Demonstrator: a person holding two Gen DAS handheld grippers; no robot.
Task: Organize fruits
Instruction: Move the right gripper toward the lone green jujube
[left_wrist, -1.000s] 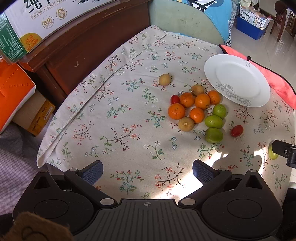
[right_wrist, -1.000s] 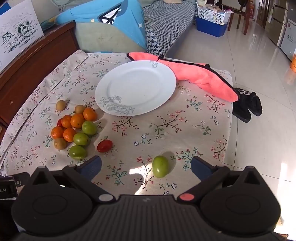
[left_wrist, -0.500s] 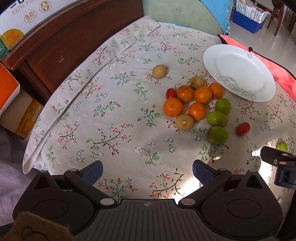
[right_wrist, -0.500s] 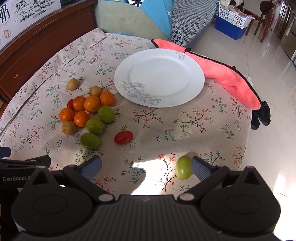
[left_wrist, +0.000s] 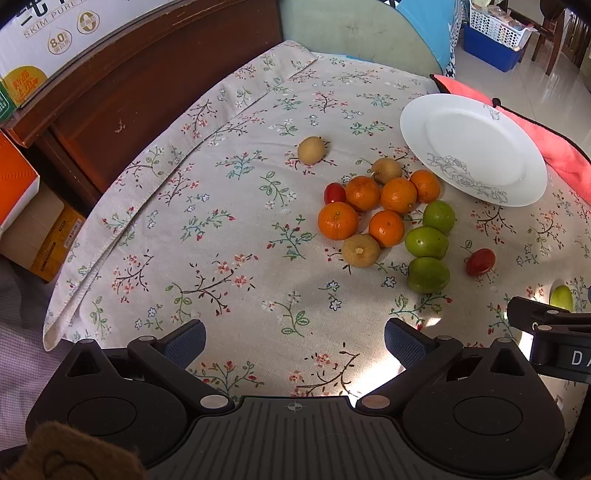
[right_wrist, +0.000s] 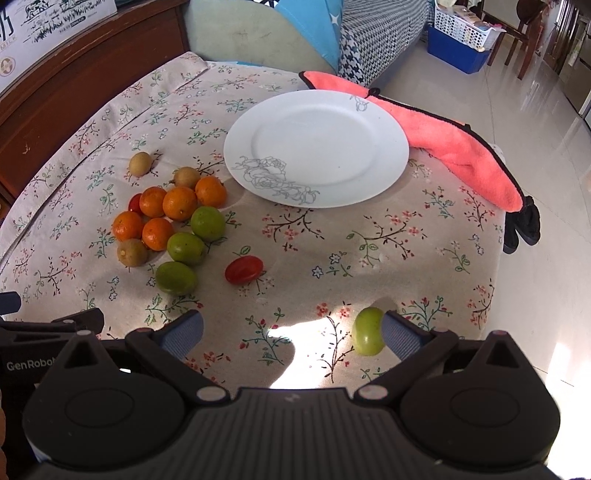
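Fruits lie in a cluster (right_wrist: 170, 221) on the flowered tablecloth (right_wrist: 332, 236), ahead and to the left of the right gripper (right_wrist: 291, 328). Its fingers are spread wide, and one green fruit (right_wrist: 367, 331) sits just beside the right finger. One red tomato (right_wrist: 243, 269) lies straight ahead, the white plate (right_wrist: 384, 125) beyond it. The left gripper (left_wrist: 294, 336) is also wide open and holds nothing.

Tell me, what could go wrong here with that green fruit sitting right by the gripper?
The lone green fruit sits against the right gripper's right finger, not centred in the open jaws; closing could nudge it away rather than grip it. It also lies near the table edge, so a push might roll it onto the floor. The white plate has only a shallow rim, so round fruit could roll off.
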